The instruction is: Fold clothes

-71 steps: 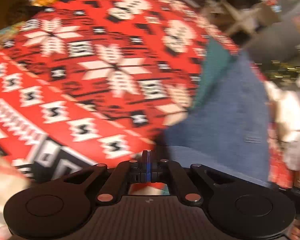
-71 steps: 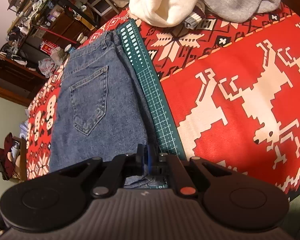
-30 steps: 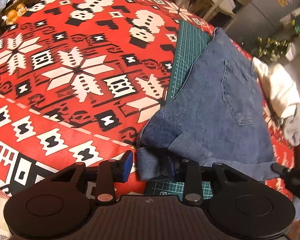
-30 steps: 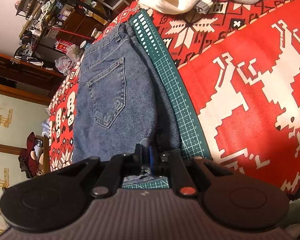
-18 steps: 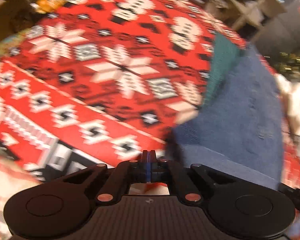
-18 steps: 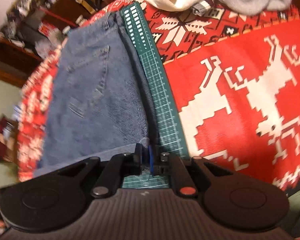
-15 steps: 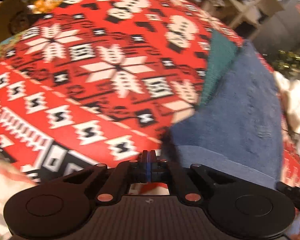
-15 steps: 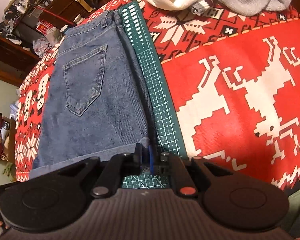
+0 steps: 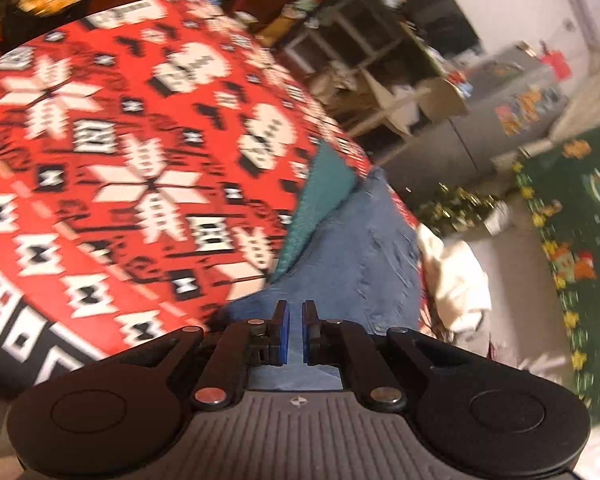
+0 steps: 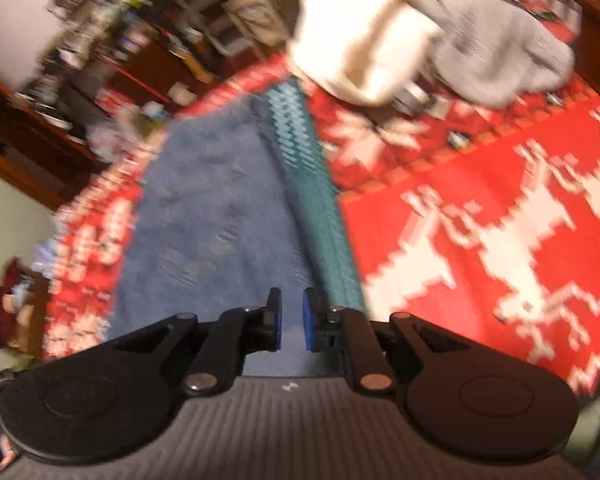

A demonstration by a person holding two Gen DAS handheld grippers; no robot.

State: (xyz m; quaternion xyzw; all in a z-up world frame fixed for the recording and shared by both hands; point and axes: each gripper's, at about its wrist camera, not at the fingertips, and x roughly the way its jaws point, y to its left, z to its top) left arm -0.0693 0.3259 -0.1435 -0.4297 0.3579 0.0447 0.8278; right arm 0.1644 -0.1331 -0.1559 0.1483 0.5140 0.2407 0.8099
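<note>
Blue jeans (image 9: pixel 360 256) lie folded on a green cutting mat (image 9: pixel 320 196) over the red patterned tablecloth (image 9: pixel 140 140). My left gripper (image 9: pixel 296 330) hovers at the jeans' near edge. Its jaws are opening to a narrow slit, with denim showing through the gap and no pad visibly pressing on it. In the blurred right wrist view the jeans (image 10: pixel 212 220) run away from me beside the mat (image 10: pixel 312 184). My right gripper (image 10: pixel 292 320) sits over their near end, and its jaws are opening with denim below the gap.
A white garment (image 10: pixel 360 40) and a grey one (image 10: pixel 492 48) are piled at the table's far end. The white garment (image 9: pixel 456 280) also shows to the right of the jeans. Shelves (image 9: pixel 380 68) and clutter stand beyond the table. Red cloth (image 10: pixel 480 220) spreads to the right.
The left gripper closed from wide around the jeans' folded corner, then parted to a slit. The right pads, shut on the jeans' near hem, have parted. Both views tilted up and blurred.
</note>
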